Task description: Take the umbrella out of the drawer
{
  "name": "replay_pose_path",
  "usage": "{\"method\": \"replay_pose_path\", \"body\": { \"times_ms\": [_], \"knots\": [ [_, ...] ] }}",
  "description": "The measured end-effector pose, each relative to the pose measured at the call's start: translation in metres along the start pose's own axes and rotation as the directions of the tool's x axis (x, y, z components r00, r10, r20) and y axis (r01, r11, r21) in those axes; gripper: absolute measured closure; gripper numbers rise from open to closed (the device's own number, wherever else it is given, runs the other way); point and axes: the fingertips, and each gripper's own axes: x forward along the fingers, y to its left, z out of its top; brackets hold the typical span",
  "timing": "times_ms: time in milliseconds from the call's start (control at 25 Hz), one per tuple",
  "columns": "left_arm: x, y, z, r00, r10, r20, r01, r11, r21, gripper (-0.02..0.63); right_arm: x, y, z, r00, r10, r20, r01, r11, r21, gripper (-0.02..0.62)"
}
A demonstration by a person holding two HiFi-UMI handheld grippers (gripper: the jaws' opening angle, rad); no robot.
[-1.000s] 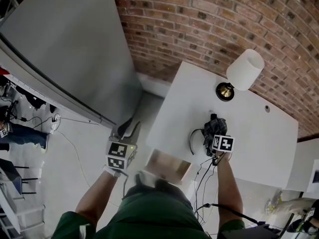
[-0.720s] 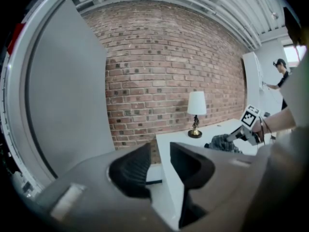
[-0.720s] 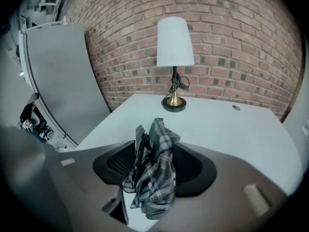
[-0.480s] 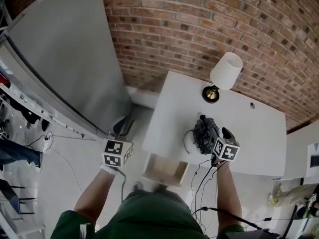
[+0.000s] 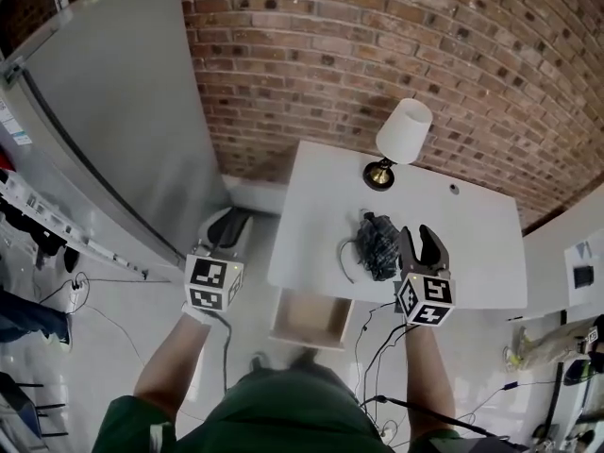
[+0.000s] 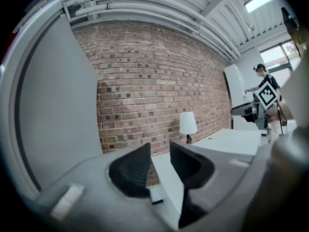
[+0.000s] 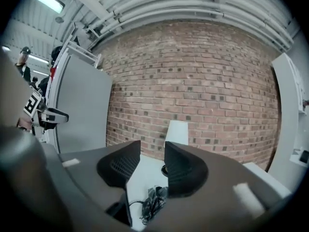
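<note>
Plainly, the umbrella (image 5: 377, 245) was out of the drawer (image 5: 310, 317). It lay as a dark, crumpled bundle on the white worktop (image 5: 477, 253), near the middle of the head view, with its thin strap (image 5: 343, 258) looping out to its left. The drawer stood pulled out under the worktop's near edge, lower centre of the frame, its pale wooden inside showing.

The right tongs (image 5: 422, 242) sat just right of the umbrella in the head view, with the marker cube (image 5: 425, 300) below them and the forearm running to the bottom edge. In the right gripper view the 2 jaws stood apart with nothing between them. They had just been closing, and the umbrella showed lower down in the frame, on the worktop beneath the gap rather than in it.

The left tongs (image 5: 226, 227) hung at centre left of the head view, over the floor and off the worktop's left edge, well apart from the umbrella. The left gripper view showed their jaws parted by a narrow gap, holding nothing.

A lamp (image 5: 404, 128) with a white shade stood at the worktop's far edge, upper centre, before the brick wall (image 5: 396, 36). A tall grey panel (image 5: 123, 111) filled the upper left. Dark cables (image 5: 382, 347) trailed down beside the right forearm.
</note>
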Motion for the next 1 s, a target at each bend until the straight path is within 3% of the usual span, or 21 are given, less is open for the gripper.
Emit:
{"method": "replay_pose_path", "body": {
  "times_ms": [320, 560, 760, 1000],
  "knots": [
    [-0.029, 0.001, 0.051, 0.992, -0.047, 0.120, 0.044, 0.999, 0.028, 0.483, -0.048, 0.038, 0.055, 0.989, -0.051, 0.138, 0.053, 0.998, -0.016, 0.441],
    [-0.056, -0.005, 0.087, 0.975, -0.087, 0.206, 0.065, 0.992, 0.111, 0.483, -0.078, 0.055, 0.078, 0.968, -0.106, 0.227, 0.110, 0.994, -0.006, 0.440],
    [-0.074, -0.004, 0.099, 0.964, -0.102, 0.244, 0.062, 0.984, 0.168, 0.483, -0.091, 0.071, 0.086, 0.966, -0.095, 0.242, 0.096, 0.995, 0.006, 0.448],
    [-0.084, -0.002, 0.098, 0.959, -0.109, 0.260, 0.069, 0.985, 0.159, 0.483, -0.104, 0.080, 0.097, 0.960, -0.100, 0.261, 0.106, 0.994, -0.010, 0.448]
  ]
}}
